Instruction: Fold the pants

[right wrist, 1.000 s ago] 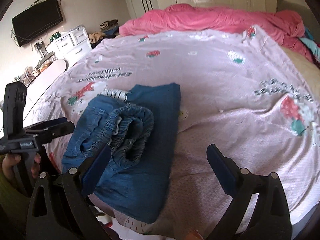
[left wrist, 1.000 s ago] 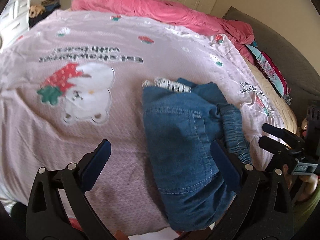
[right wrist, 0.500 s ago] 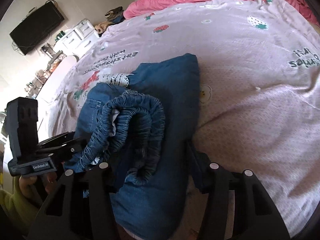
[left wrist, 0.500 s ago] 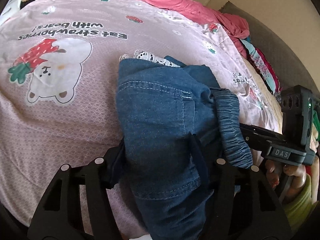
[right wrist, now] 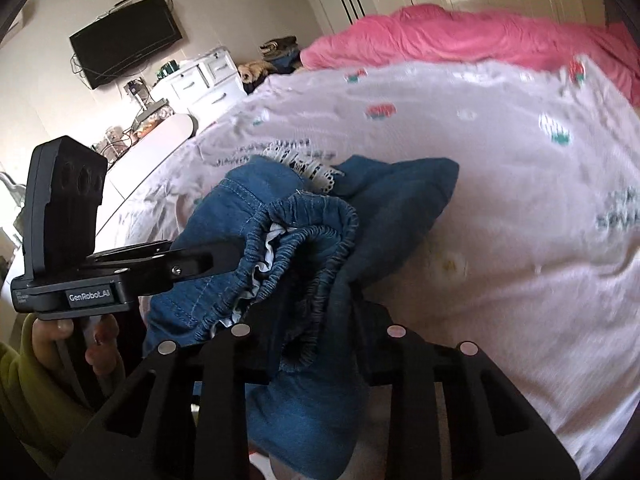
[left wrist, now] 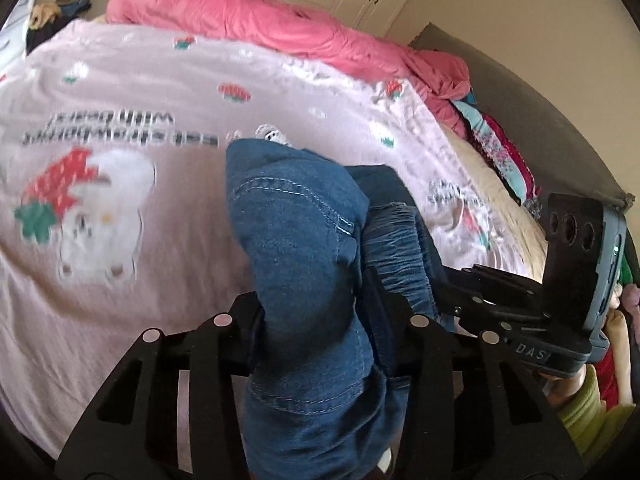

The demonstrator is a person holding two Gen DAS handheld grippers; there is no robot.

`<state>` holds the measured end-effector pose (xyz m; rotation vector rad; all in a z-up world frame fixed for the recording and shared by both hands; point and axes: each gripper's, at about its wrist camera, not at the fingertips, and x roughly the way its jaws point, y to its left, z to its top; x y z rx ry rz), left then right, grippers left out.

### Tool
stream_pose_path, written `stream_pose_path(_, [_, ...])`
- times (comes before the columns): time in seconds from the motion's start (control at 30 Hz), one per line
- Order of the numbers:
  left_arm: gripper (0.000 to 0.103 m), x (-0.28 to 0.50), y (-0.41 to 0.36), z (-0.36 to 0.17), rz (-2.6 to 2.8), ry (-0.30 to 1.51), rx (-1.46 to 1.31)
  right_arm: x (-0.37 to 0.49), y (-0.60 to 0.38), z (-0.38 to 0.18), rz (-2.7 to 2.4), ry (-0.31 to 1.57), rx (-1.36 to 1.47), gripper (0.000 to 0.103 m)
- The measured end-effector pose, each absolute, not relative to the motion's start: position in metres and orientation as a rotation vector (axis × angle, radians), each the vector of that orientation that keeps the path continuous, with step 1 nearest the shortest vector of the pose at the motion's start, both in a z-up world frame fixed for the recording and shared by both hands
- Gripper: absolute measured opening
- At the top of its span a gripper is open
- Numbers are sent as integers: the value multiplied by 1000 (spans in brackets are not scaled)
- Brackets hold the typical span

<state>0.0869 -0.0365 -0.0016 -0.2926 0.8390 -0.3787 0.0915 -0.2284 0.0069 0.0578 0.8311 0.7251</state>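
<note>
The folded blue denim pants (left wrist: 304, 264) with an elastic waistband (right wrist: 312, 236) and a white lace hem (right wrist: 304, 164) are bunched and lifted off the pink bedspread (left wrist: 120, 280). My left gripper (left wrist: 316, 304) is shut on the left side of the bundle; it also shows in the right wrist view (right wrist: 224, 258). My right gripper (right wrist: 316, 312) is shut on the waistband side; it also shows in the left wrist view (left wrist: 452, 284). The fingertips are buried in the cloth.
A pink duvet (left wrist: 280, 28) lies along the far edge of the bed. A pile of colourful clothes (left wrist: 500, 152) and a grey headboard (left wrist: 560, 120) are on the right. A white dresser (right wrist: 200, 80) and a wall TV (right wrist: 124, 42) stand left.
Both grippers went from open around the pants to shut on them. The bundle has risen off the bedspread and bunched up between them.
</note>
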Motion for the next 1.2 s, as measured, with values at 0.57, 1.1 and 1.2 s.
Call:
stream_pose_path(0.57, [35, 167, -37, -1, -339, 835, -253, 184, -214, 18, 647, 798, 40, 28])
stream_pose_path(1.1, [49, 183, -27, -45, -277, 896, -261, 201, -217, -24, 496, 905, -20, 49])
stream_pose_path(1.2, [58, 184, -23, -52, -266, 912, -277, 202, -220, -33, 468, 928, -23, 54])
